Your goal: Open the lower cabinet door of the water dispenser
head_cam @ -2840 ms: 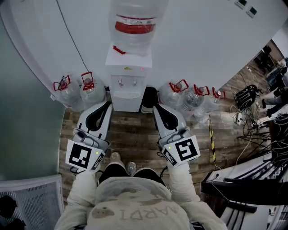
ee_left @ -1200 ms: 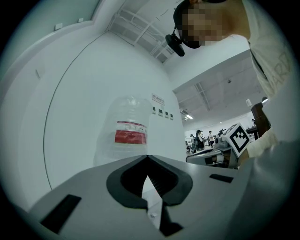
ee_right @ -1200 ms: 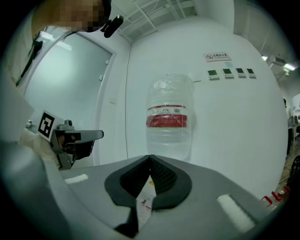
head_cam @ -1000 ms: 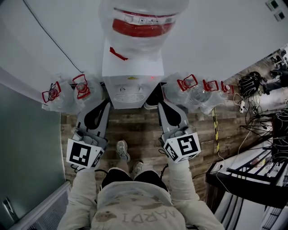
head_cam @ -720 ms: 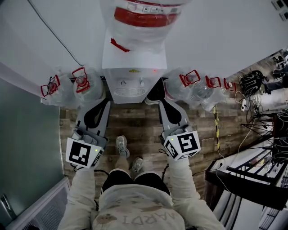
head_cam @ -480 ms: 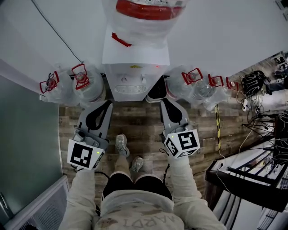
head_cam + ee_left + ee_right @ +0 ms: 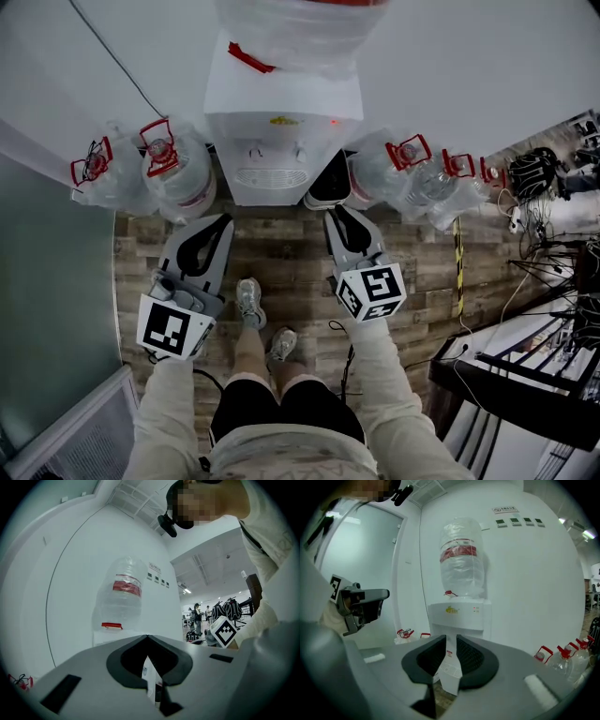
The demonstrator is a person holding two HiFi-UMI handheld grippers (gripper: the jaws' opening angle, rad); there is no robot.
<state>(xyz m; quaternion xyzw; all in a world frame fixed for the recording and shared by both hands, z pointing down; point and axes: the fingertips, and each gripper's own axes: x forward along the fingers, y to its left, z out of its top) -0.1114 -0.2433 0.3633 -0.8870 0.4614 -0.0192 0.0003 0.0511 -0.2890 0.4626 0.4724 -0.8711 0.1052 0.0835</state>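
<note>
The white water dispenser (image 7: 281,141) stands against the wall with a large bottle (image 7: 300,28) on top. From above its front is steeply foreshortened and the lower door hardly shows. In the right gripper view the dispenser (image 7: 459,616) is straight ahead, and its lower front shows through the jaws' gap. My right gripper (image 7: 335,214) (image 7: 451,639) hangs a short way off the dispenser's right front corner. Its jaws are opening, a narrow gap apart, with nothing between them. My left gripper (image 7: 225,220) (image 7: 147,637) hangs off the left front corner, tips together, holding nothing.
Water bottles with red handles crowd the floor on both sides of the dispenser, left (image 7: 178,178) and right (image 7: 403,178). A black bin (image 7: 330,183) sits tight against its right side. The person's shoes (image 7: 250,302) stand between the grippers. Cables (image 7: 553,178) and a desk (image 7: 525,366) lie right.
Both grippers have sunk lower in front of the dispenser, and the person has bent down. The right gripper has edged nearer to the dispenser's right corner.
</note>
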